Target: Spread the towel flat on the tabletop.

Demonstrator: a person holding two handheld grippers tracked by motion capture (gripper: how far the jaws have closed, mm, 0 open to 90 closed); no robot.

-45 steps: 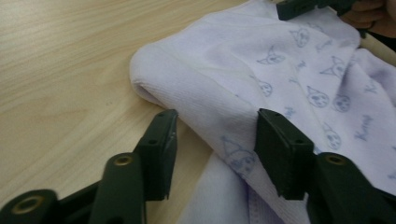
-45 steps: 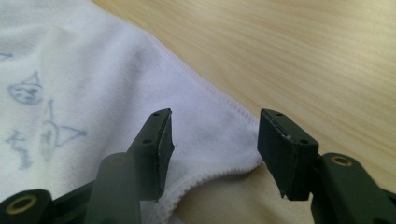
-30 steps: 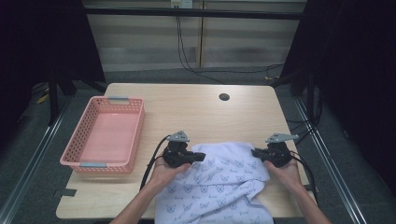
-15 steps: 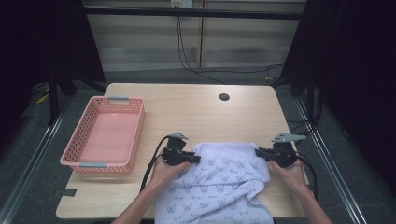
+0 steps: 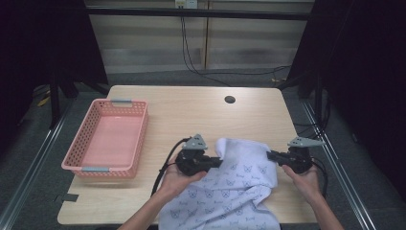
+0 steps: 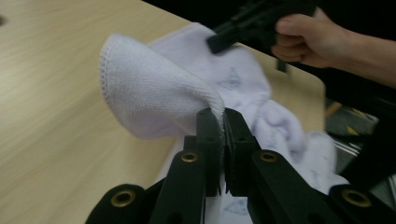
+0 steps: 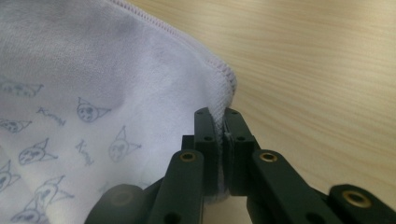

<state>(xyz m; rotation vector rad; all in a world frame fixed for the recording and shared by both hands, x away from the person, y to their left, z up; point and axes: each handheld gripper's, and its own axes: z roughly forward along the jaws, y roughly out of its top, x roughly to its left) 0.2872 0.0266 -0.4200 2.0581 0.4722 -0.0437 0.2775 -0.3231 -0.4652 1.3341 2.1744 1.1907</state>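
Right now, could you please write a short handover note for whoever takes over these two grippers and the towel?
Left gripper: shut on a corner of the towel; its jaws have just been closing, with the cloth between them.
Right gripper: shut on the towel's other far corner.
Towel: white with a small printed pattern, held between the grippers at the table's near edge, its lower part hanging off toward the person.
Pink basket: at the table's left, nothing in it.
Done: both far corners gripped.
Left: probably folding the towel and putting it in the basket.
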